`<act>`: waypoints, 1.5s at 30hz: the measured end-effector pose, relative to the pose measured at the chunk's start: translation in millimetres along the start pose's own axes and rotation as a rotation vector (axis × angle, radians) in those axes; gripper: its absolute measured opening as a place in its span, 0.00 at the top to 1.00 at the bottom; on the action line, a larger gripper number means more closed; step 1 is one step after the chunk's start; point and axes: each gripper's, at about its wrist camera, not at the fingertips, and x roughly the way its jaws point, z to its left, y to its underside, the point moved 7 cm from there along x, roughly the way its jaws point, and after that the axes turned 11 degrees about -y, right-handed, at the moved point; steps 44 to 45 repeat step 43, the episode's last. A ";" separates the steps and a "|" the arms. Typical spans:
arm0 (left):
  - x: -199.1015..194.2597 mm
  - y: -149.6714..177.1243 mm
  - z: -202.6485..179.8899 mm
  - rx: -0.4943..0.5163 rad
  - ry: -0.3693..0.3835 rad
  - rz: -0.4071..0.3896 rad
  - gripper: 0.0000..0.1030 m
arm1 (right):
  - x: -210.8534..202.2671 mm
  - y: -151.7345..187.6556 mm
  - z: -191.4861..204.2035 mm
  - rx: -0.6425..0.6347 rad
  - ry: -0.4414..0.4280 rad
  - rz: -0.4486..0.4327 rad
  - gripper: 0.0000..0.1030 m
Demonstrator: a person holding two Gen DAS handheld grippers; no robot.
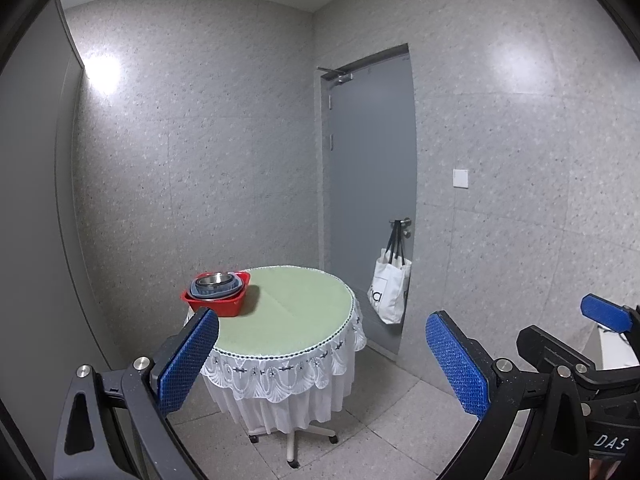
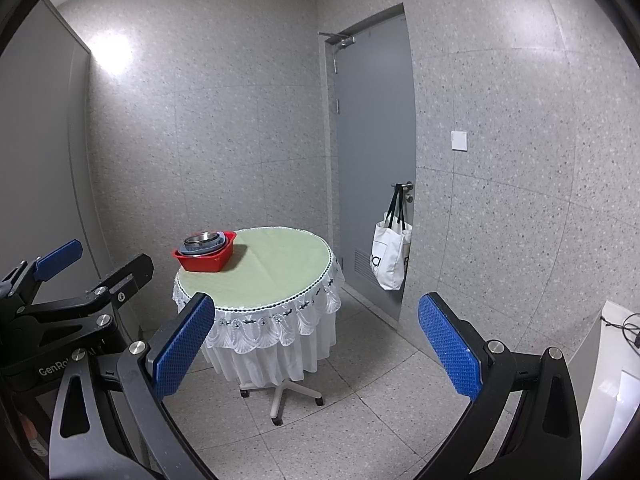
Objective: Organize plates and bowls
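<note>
Left wrist: both tools agape, empty.

Left wrist view: faces a round table and grey door from well back, above tabletop height. Right wrist view: same facing, alongside. Shared: table, door, tiled corner walls.

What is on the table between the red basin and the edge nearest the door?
Nothing: in both views the green cloth is bare from the red basin to that edge.
</note>
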 end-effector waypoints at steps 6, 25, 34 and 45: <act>1.2 2.7 -1.3 0.000 -0.001 -0.002 0.01 | 2.1 -1.4 -1.0 0.001 0.001 0.000 0.00; -1.1 5.5 -5.6 0.004 -0.005 -0.012 0.01 | 6.1 -4.2 -5.9 0.003 0.002 0.001 0.00; -4.1 5.4 -5.9 0.006 -0.009 -0.017 0.01 | 1.6 -1.6 -2.8 0.008 0.006 -0.002 0.00; -4.2 4.9 -4.5 0.008 -0.008 -0.017 0.01 | -0.2 -1.0 -2.5 0.013 0.007 -0.003 0.00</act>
